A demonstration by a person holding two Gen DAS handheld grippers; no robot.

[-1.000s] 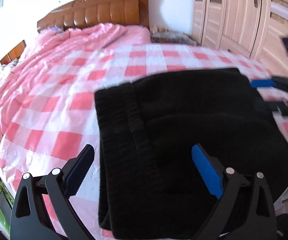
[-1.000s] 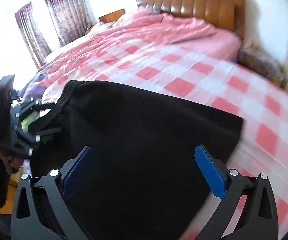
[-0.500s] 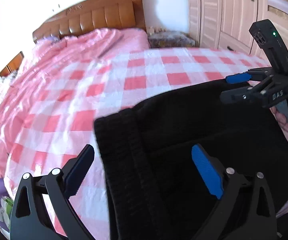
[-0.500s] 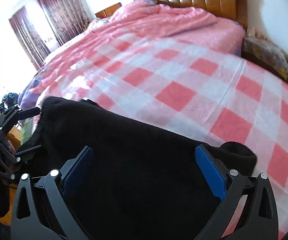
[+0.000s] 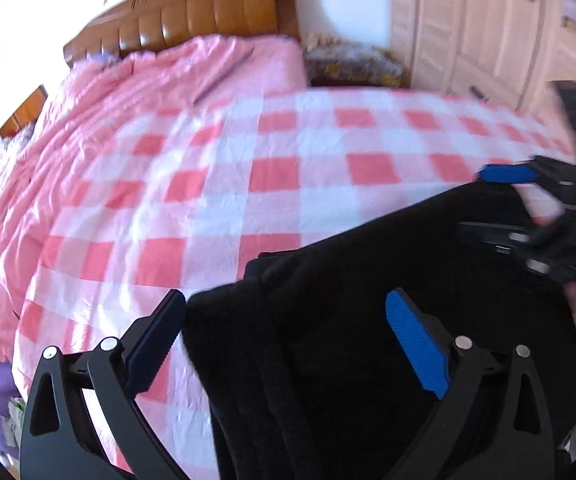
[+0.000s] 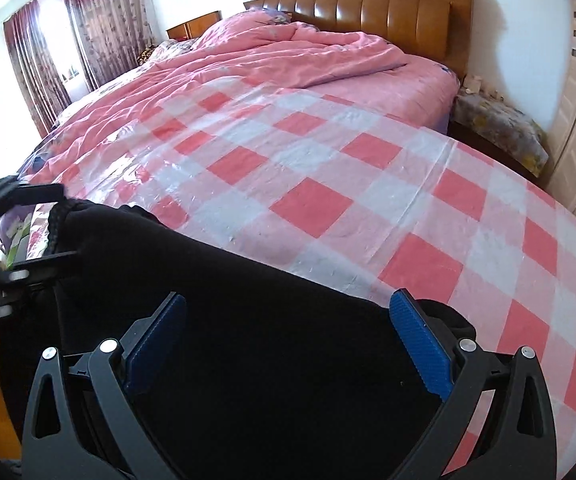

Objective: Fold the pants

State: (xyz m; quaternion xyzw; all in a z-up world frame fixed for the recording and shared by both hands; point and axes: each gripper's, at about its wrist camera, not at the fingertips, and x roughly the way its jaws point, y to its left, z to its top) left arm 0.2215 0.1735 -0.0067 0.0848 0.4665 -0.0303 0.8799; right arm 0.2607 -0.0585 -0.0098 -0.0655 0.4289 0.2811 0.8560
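The black pants (image 5: 367,320) lie folded in a thick stack at the near edge of the bed, ribbed waistband on the left side. They also fill the lower part of the right wrist view (image 6: 248,340). My left gripper (image 5: 284,340) is open, fingers spread above the stack's left part, holding nothing. My right gripper (image 6: 288,340) is open above the stack's right end, also empty. The right gripper shows at the right in the left wrist view (image 5: 527,208), and the left gripper shows at the left edge in the right wrist view (image 6: 12,232).
The bed is covered by a red and white checked plastic sheet (image 6: 327,184) over a pink quilt (image 6: 288,56). A wooden headboard (image 6: 367,12) stands at the far end. A wardrobe (image 5: 487,28) is at the right, curtains (image 6: 48,52) at the left.
Both grippers have drawn back toward the near edge of the bed, so more checked sheet shows beyond the pants. Both have stayed open. The pants stack lies as before.
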